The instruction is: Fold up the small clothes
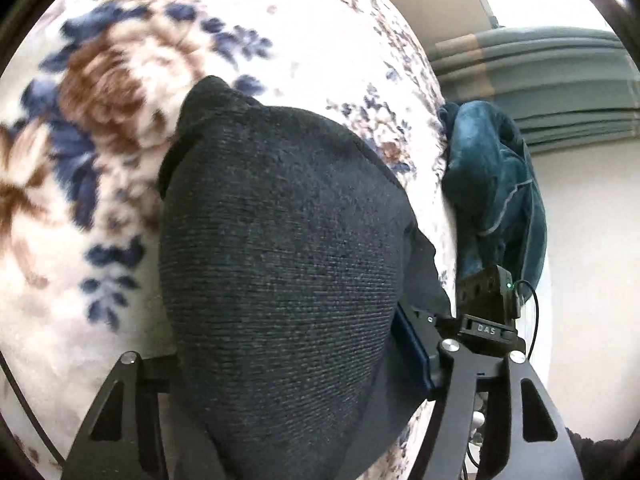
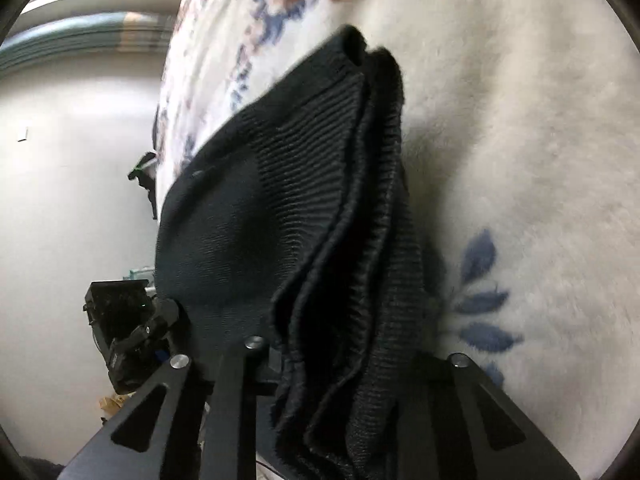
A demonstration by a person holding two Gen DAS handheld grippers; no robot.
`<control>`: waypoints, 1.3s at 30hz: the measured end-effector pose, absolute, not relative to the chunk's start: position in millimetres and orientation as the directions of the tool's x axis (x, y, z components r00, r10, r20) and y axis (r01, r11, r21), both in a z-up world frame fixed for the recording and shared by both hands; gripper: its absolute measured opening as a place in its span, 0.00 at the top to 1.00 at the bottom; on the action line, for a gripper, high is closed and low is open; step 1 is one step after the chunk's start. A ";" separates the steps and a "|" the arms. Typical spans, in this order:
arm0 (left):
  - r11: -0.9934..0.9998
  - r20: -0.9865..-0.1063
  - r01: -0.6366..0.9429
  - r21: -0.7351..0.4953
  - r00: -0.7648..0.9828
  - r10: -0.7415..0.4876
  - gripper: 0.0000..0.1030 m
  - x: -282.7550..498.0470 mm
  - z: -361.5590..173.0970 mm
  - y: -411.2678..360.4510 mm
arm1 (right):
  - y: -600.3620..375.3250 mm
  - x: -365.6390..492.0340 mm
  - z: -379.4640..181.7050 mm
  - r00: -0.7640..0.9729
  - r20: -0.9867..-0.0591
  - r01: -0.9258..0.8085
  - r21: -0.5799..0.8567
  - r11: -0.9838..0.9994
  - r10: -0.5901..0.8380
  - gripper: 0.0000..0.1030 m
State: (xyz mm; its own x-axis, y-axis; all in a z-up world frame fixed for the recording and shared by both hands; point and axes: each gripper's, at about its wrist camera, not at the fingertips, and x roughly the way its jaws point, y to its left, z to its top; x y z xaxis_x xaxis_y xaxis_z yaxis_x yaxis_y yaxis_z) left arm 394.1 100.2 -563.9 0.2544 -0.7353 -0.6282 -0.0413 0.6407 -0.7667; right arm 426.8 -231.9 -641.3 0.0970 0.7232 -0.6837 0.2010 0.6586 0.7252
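Observation:
A dark knit garment (image 1: 280, 248) fills the middle of the left wrist view, hanging over the floral blanket (image 1: 132, 80). My left gripper (image 1: 288, 380) is shut on its near edge; the cloth hides the fingertips. In the right wrist view the same dark garment (image 2: 288, 208) shows ribbed, stacked layers. My right gripper (image 2: 344, 376) is shut on those layers, which bunch between the two fingers. The other gripper's black body (image 2: 124, 332) shows at lower left, close to the cloth.
The cream blanket with blue and brown flowers (image 2: 520, 160) lies under everything. A teal fleece garment (image 1: 496, 184) lies at the blanket's right edge. Beyond it are a pale wall (image 2: 72, 168) and grey-green curtains (image 1: 540, 64).

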 end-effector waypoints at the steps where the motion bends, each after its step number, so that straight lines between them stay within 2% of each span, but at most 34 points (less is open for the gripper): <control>1: 0.641 -0.628 -0.037 -0.767 0.248 -0.738 0.40 396.1 -561.6 98.5 | -232.4 424.5 -637.6 0.110 -0.672 0.205 0.736 0.645 0.732 0.81; 7: 0.644 -0.620 0.044 -0.764 0.225 -0.752 0.41 422.5 -536.1 74.8 | -249.5 410.4 -611.5 0.190 -0.660 0.224 0.750 0.622 0.727 0.81; 11: 0.631 -0.605 0.108 -0.768 0.198 -0.771 0.41 455.6 -518.3 41.7 | -293.6 410.2 -585.6 0.269 -0.651 0.245 0.759 0.604 0.710 0.82; 18: 0.628 -0.612 0.201 -0.751 0.142 -0.778 0.41 537.6 -507.2 -23.0 | -372.1 464.9 -551.0 0.363 -0.668 0.278 0.744 0.608 0.650 0.82; 23: 0.720 -0.731 0.208 -0.662 0.035 -0.682 0.39 596.7 -541.8 -71.9 | -418.5 515.6 -567.3 0.384 -0.714 0.342 0.699 0.628 0.585 0.82; 24: 0.763 -0.779 0.216 -0.610 0.013 -0.627 0.39 603.9 -554.5 -81.7 | -430.0 527.2 -578.4 0.357 -0.757 0.385 0.653 0.652 0.548 0.80; 26: 0.792 -0.813 0.227 -0.567 0.003 -0.583 0.37 607.5 -565.2 -86.1 | -436.0 539.0 -588.8 0.300 -0.830 0.432 0.558 0.709 0.470 0.77; 28: 0.793 -0.814 0.235 -0.562 0.013 -0.581 0.36 605.1 -564.1 -83.0 | -441.9 545.9 -592.4 0.249 -0.882 0.414 0.470 0.780 0.399 0.71; 29: 0.798 -0.818 0.237 -0.554 0.021 -0.574 0.36 602.3 -561.9 -82.0 | -444.2 547.9 -589.8 0.243 -0.896 0.404 0.442 0.801 0.372 0.56; 30: 0.818 -0.837 0.245 -0.521 0.042 -0.545 0.35 595.6 -557.0 -81.5 | -444.1 547.6 -583.7 0.232 -0.920 0.380 0.383 0.842 0.314 0.36; 32: 0.849 -0.863 0.263 -0.459 0.095 -0.496 0.35 587.6 -545.0 -85.5 | -423.5 547.9 -570.6 0.234 -0.950 0.341 0.279 0.898 0.206 0.18; 35: 0.909 -0.911 0.299 -0.289 0.207 -0.358 0.34 559.8 -523.7 -96.2 | -415.1 530.8 -539.4 0.250 -0.968 0.327 0.107 0.939 0.023 0.18; 37: 0.932 -0.922 0.294 -0.212 0.257 -0.290 0.34 551.6 -515.2 -95.2 | -408.2 510.9 -525.3 0.266 -0.963 0.333 0.058 0.941 -0.035 0.16; 39: 0.949 -0.927 0.285 -0.134 0.302 -0.222 0.33 541.8 -509.1 -94.3 | -400.4 500.4 -516.8 0.276 -0.957 0.346 0.009 0.938 -0.092 0.03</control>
State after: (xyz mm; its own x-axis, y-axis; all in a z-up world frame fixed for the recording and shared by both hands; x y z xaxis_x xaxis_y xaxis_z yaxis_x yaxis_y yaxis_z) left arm 541.8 -94.3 -509.1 0.3024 -0.2220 -0.9270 0.2849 0.9491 -0.1343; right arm 500.4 -400.4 -516.8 0.2760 -0.0924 -0.9567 0.3465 0.9380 0.0094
